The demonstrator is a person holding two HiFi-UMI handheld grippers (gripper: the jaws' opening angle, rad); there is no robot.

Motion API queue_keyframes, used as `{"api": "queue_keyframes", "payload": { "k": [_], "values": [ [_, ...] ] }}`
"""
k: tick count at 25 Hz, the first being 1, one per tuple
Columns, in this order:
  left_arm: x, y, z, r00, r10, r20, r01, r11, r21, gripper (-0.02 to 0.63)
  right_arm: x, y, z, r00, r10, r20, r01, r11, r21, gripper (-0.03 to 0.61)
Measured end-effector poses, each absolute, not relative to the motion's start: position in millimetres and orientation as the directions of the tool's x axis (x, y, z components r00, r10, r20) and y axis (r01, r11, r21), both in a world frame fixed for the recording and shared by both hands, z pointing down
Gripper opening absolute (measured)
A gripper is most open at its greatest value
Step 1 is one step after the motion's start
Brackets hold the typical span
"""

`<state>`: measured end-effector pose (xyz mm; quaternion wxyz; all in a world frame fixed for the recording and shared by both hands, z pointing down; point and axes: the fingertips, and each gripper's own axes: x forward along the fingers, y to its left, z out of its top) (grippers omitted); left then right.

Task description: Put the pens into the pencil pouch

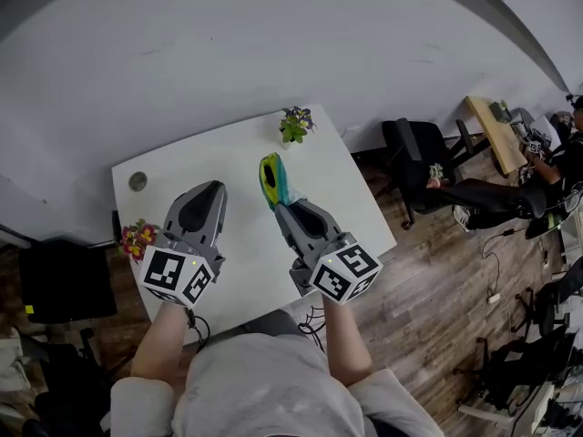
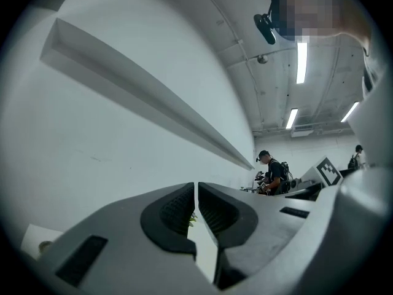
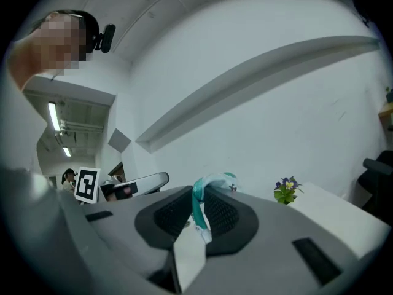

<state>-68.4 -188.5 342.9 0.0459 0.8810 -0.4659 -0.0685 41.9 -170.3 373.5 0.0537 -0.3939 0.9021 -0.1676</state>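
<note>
The person holds 2 claws over the white desk [image 1: 239, 153], both pointing away from the body toward the wall. The right claw [image 1: 285, 206] is clenched on the pencil pouch [image 1: 271, 180]: in the right gripper view a teal edge of the pouch [image 3: 199, 206] runs between its 2 pads, pinched there. The pouch (yellow-green with teal trim) stands up from the claw's tip, over the middle of the desk. The left claw [image 1: 215, 189] is beside it, apart from the pouch; in the left gripper view its jaws [image 2: 195, 196] are clenched to a thin slit with nothing between them. A small potted plant [image 1: 294, 124] with purple flowers stands at the desk's far edge, and 1 pot of red and yellow flowers [image 1: 137, 239] at its left edge.
</note>
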Motion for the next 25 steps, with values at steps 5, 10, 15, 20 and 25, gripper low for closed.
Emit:
{"api": "queue_keyframes", "payload": {
  "k": [5,10,15,20,25],
  "values": [
    [-76,-175,346,0.544,-0.837,-0.059,-0.829,-0.547,0.117,0.041,45,-160,368,-0.630,-0.775,0.052,-0.760,0.601,-0.246,0.074],
    [-88,-165,343,0.523,-0.850,-0.061,-0.843,-0.526,0.108,0.041,48,-148,361,-0.582,-0.809,0.076,-0.809,0.567,-0.155,0.074],
    [-99,-156,344,0.506,-0.861,-0.049,-0.856,-0.509,0.095,0.041,55,-137,352,-0.527,-0.848,0.064,-0.849,0.521,-0.082,0.074],
    [-106,-146,342,0.502,-0.864,-0.041,-0.857,-0.504,0.107,0.041,64,-127,340,-0.472,-0.881,0.034,-0.881,0.471,-0.043,0.074],
    [-112,-137,337,0.503,-0.863,-0.051,-0.856,-0.506,0.104,0.041,71,-119,332,-0.428,-0.904,0.017,-0.904,0.428,-0.018,0.074]
  ]
}}
